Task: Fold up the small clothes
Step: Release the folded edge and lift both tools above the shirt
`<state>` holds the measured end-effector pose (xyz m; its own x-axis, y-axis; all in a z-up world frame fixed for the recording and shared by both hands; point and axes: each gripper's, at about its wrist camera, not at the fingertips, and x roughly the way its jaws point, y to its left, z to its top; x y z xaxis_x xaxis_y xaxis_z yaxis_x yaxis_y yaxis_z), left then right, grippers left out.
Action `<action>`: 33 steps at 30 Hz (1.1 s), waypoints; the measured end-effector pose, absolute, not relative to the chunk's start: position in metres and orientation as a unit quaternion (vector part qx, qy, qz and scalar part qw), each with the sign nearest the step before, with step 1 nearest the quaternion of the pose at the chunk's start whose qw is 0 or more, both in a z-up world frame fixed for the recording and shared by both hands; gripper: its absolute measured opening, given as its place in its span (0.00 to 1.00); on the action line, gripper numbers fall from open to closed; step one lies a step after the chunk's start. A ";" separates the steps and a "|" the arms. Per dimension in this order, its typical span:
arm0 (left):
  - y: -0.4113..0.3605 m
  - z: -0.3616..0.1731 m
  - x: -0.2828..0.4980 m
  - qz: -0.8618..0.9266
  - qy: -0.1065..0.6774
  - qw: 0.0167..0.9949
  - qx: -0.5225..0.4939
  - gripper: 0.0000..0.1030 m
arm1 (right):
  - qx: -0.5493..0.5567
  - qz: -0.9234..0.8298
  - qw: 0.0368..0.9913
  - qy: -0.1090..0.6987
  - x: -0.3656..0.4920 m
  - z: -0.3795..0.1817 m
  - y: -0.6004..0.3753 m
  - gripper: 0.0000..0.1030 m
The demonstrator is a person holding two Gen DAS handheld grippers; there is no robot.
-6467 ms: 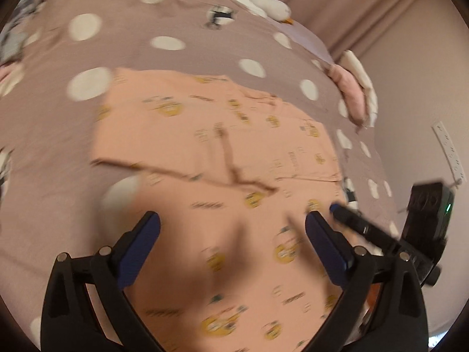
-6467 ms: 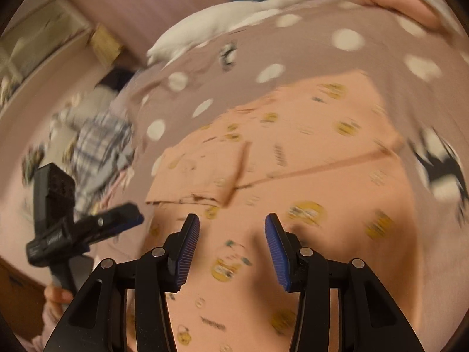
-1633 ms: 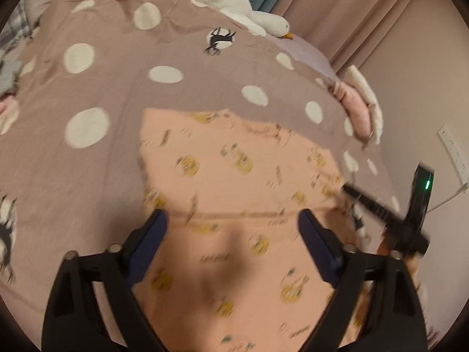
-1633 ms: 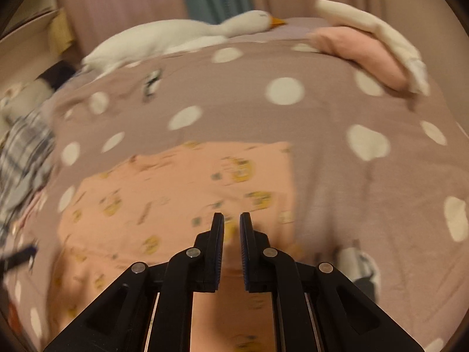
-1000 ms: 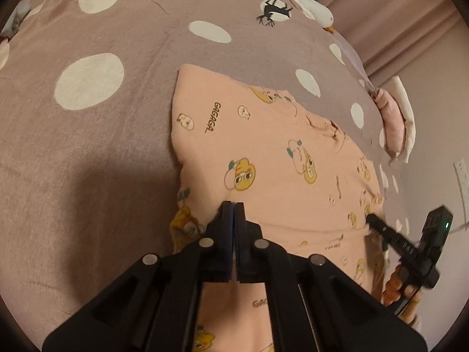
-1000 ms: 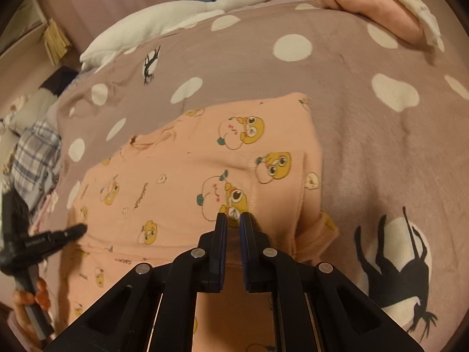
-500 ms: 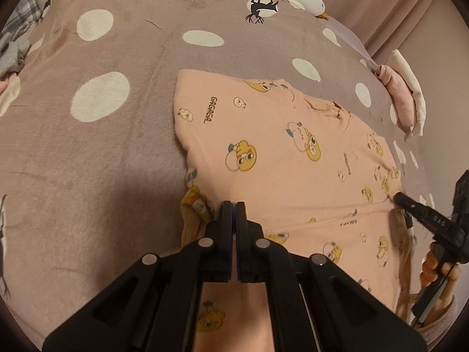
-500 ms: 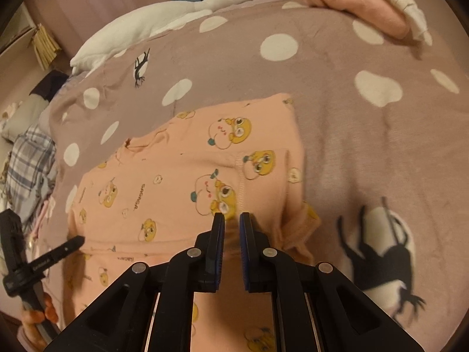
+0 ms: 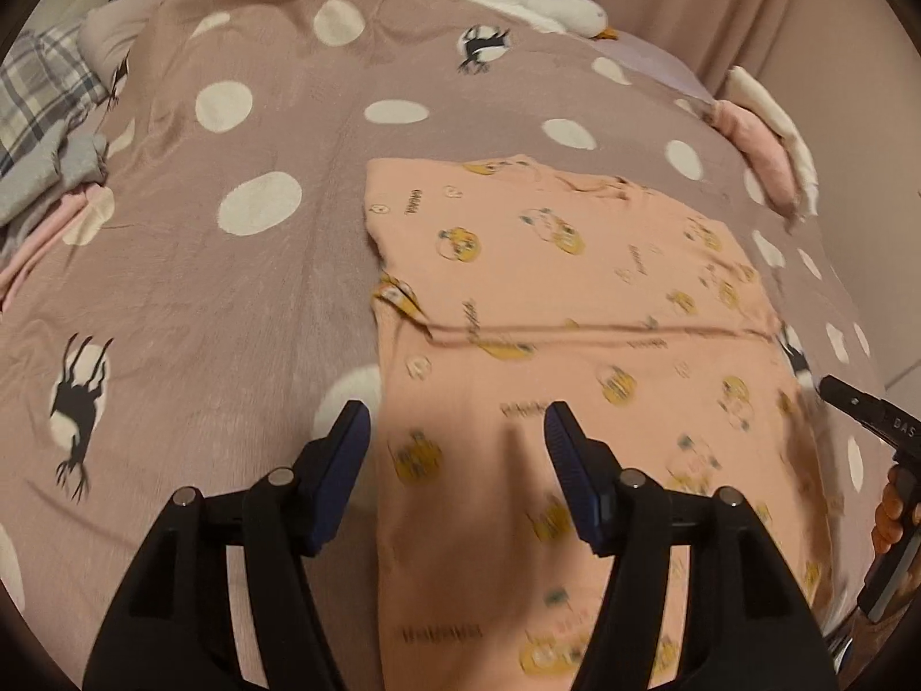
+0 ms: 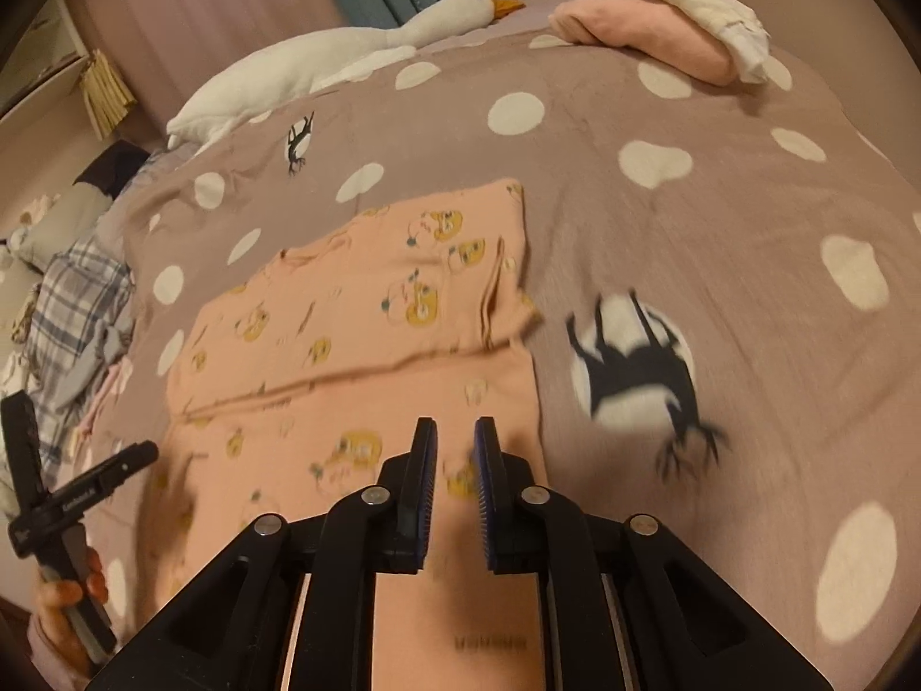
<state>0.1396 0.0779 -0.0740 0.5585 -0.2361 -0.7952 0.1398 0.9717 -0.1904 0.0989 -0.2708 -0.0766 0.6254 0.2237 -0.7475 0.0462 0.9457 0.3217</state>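
L gripper [image 9: 455,432] released wide, R gripper [image 10: 455,449] slightly apart, both above peach garment [image 9: 575,265].

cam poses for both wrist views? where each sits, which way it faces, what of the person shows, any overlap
Left wrist: on the left gripper, jaws open, facing across the bed over the peach garment; the person's other hand shows at right.
Right wrist: on the right gripper, jaws slightly apart, facing the goose plush; a hand shows lower left.
Shared: garment, goose plush, dotted blanket.
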 end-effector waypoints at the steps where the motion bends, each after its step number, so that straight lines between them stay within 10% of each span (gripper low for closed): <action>1: 0.075 -0.072 0.134 -0.108 0.456 0.882 -0.049 0.61 | 0.159 0.052 0.887 0.430 0.093 -0.076 -0.270 0.22; 12: 0.058 -0.069 0.067 -0.149 0.462 0.872 -0.065 0.73 | 0.150 0.093 0.883 0.435 0.042 -0.078 -0.238 0.58; 33: 0.066 -0.111 0.023 -0.223 0.515 0.799 -0.214 0.75 | 0.209 0.210 0.817 0.494 0.013 -0.127 -0.189 0.62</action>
